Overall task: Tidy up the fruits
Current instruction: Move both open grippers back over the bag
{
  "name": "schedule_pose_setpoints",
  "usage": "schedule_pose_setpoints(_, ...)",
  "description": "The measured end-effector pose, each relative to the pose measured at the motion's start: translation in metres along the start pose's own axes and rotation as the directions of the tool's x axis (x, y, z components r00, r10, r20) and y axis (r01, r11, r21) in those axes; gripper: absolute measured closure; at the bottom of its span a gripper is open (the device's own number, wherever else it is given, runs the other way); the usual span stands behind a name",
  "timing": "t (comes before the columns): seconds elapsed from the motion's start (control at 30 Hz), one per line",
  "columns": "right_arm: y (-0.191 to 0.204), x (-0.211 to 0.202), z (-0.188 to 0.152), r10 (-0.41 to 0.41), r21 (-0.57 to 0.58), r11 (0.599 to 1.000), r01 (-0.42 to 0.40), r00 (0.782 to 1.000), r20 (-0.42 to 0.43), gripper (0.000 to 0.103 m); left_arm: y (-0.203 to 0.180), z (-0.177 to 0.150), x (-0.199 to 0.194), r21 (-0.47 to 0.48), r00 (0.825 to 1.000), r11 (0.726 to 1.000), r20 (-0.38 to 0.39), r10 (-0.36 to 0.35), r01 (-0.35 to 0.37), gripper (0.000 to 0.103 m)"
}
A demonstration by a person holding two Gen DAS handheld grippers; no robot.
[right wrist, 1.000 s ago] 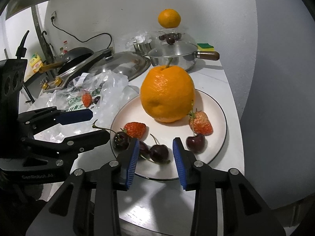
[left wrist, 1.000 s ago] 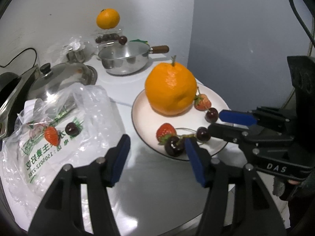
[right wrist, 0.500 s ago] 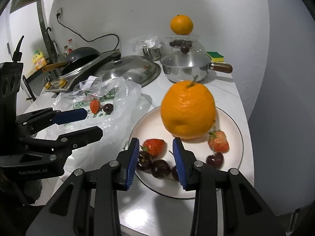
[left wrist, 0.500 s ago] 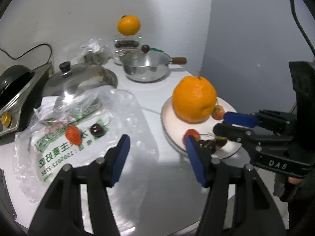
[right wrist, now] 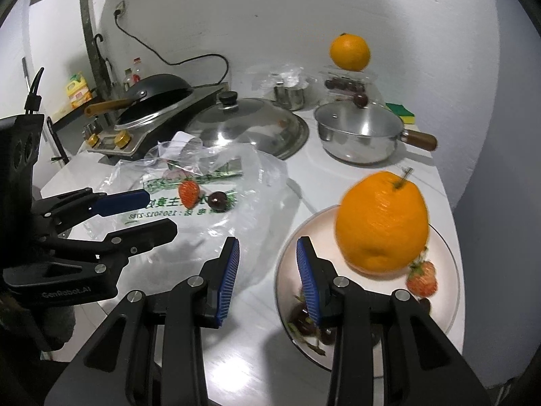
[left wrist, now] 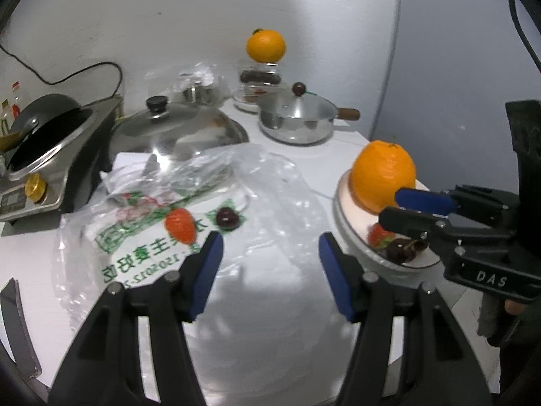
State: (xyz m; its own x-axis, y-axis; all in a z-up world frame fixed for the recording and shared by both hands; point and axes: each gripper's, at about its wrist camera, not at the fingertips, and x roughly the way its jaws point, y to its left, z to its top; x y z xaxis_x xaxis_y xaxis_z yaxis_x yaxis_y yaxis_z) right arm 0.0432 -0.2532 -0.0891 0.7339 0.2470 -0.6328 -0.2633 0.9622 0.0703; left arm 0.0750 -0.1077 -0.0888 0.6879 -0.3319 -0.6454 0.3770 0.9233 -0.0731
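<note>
A white plate (right wrist: 449,264) is sitting at the right edge of the worktop (left wrist: 267,291), carrying a large orange (right wrist: 382,220), a strawberry (right wrist: 421,279) just beside the orange's base, and dark cherries (right wrist: 304,321) near the front rim. A further strawberry on the plate (left wrist: 378,235) is showing in the left wrist view, partly hidden behind a gripper finger.

To the left of the plate, a clear plastic bag (left wrist: 162,237) with green print is lying flat. One bag strawberry (left wrist: 181,225) and one bag cherry (left wrist: 226,218) are resting side by side at it; whether on or inside the film cannot be told.

The left hand-held gripper (left wrist: 270,253) is hovering above the bag with its jaws spread wide and nothing between them. The right hand-held gripper (right wrist: 267,270) is poised over the plate's left rim, jaws parted and empty.

Further back, a steel saucepan (right wrist: 358,135) with its lid on, a large domed lid (right wrist: 250,128), and a clear box of cherries (right wrist: 345,83) with a second orange (right wrist: 350,50) on top are standing near the wall.
</note>
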Motion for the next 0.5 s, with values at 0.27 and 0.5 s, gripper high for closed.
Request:
schedule_pose_setpoints(0.27, 0.023, 0.019, 0.014, 0.024, -0.031, 0.999, -0.024, 1.000, -0.009, 0.066, 0.029, -0.003, -0.002, -0.029, 1.000, 0.999, 0.006, 0.030, -0.030, 0.042)
schedule_pose_setpoints(0.5, 0.036, 0.038, 0.022, 0.042, -0.046, 0.998, -0.043, 0.999, -0.025, 0.066, 0.050, -0.003, 0.002, -0.054, 0.999, 0.997, 0.002, 0.047, -0.047, 0.036)
